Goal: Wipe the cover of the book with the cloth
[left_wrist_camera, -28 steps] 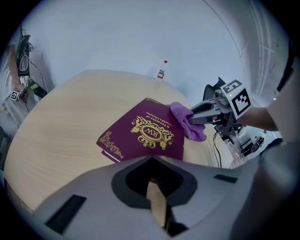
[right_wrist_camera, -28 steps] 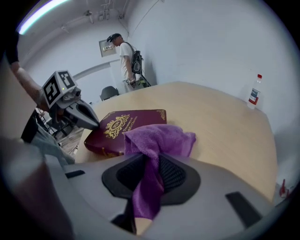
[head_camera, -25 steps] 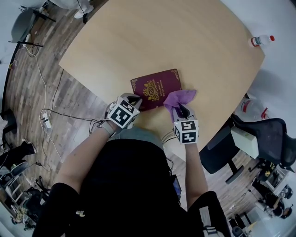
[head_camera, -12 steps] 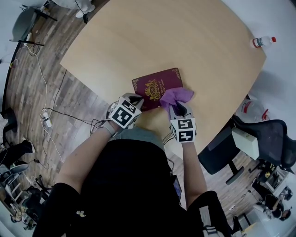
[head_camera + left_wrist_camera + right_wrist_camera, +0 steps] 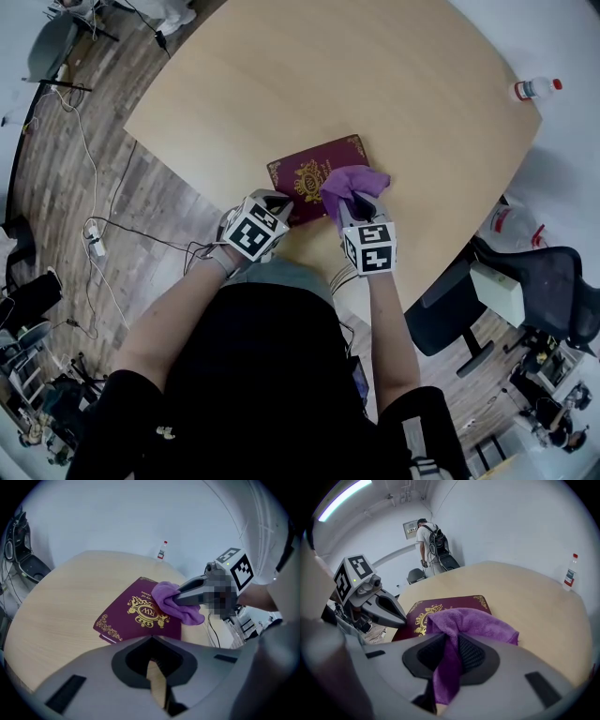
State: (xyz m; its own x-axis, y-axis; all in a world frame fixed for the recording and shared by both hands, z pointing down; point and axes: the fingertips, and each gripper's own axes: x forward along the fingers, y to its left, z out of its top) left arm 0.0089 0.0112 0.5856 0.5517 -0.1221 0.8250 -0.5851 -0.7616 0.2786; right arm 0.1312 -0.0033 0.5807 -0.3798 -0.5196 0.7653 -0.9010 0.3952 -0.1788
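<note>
Book (image 5: 300,175) on pale wooden table (image 5: 375,75)

The purple cloth (image 5: 349,184) lies over the right part of the maroon book (image 5: 309,169), hiding part of its gold crest (image 5: 307,180) and much of its right edge. In the head view the left gripper (image 5: 273,201) covers the book's near left corner, and in the left gripper view the gripper's own body cuts off the book's near edge. The fingertips of the right gripper (image 5: 449,635) are buried in the cloth. The small gold lettering on the cover and the label on the far bottle (image 5: 534,88) are too small to read.
</note>
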